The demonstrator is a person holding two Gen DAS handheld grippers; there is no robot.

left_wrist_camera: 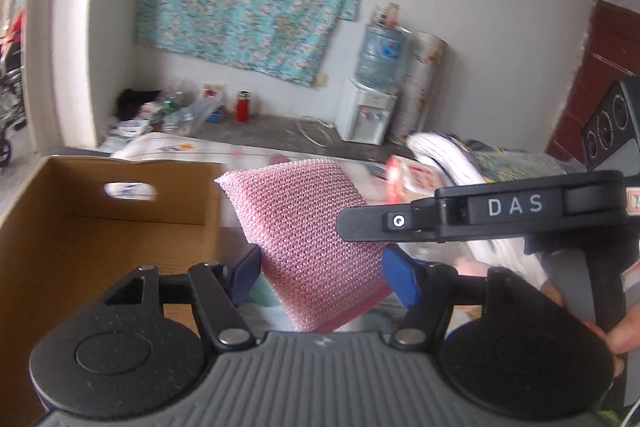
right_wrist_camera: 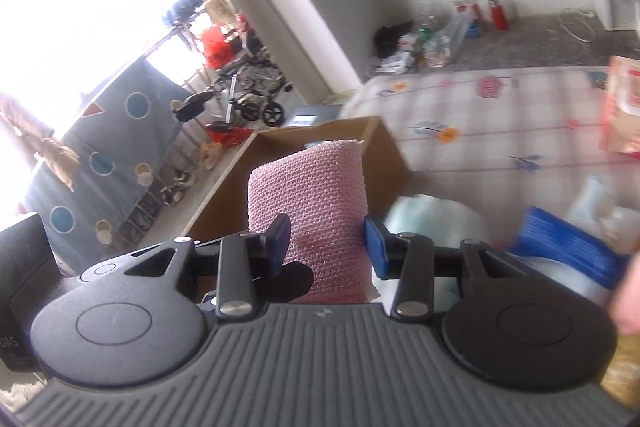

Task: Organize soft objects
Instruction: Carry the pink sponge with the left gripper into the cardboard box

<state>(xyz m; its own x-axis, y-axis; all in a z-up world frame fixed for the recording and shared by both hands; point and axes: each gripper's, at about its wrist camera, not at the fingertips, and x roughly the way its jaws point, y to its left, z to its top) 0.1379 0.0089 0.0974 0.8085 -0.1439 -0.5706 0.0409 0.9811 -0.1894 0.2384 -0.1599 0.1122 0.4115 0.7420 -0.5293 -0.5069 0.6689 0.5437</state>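
1. Between the blue pads of the left gripper [left_wrist_camera: 324, 267]: pink mesh sponge [left_wrist_camera: 304, 223], pinched snug, jaws about half shut on it.
2. Squeezed too by the right gripper [right_wrist_camera: 328, 245], pads pressed on both sides of the same sponge.
3. Held up off the bed [right_wrist_camera: 500, 131], likely for a pass from one tool to the other.
4. Ahead and left of the left tool: open cardboard box [left_wrist_camera: 80, 235], likely the home for soft things.

Pink sponge [left_wrist_camera: 316, 247] has a rough knitted mesh; cardboard box [left_wrist_camera: 80, 227] matt brown paperboard.
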